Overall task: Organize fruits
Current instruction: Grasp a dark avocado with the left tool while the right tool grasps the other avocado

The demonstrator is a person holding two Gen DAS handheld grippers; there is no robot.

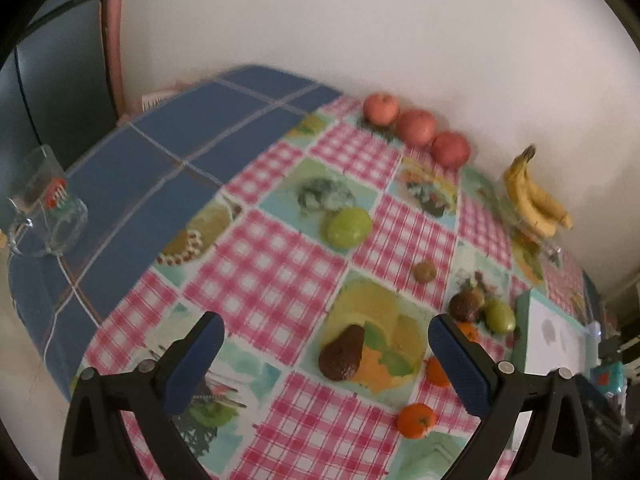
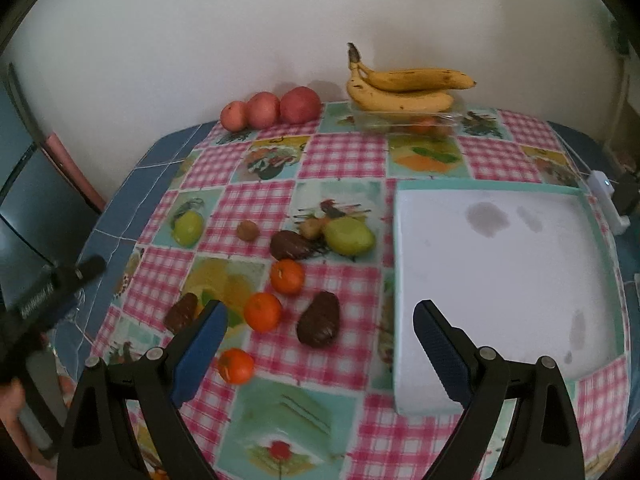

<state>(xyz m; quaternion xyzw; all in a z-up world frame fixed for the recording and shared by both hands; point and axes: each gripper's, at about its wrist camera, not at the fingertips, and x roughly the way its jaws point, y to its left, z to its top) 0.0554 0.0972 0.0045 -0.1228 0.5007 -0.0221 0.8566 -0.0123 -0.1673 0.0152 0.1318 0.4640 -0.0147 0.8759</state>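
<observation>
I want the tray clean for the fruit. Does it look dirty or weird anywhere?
Yes. The white tray has a dark grey smudge near its far side and fainter marks near its right edge. Whether they are stains or wet patches is unclear. No fruit lies in it yet.

wall: I see plain white plaster [image 2: 200,40] across the top of both views
table: blue checked cloth [image 1: 168,152] under a pink gingham oilcloth [image 2: 340,152]
left edge: dark cabinet panel [image 1: 52,92], pinkish strip beside it
light: soft, dim
</observation>
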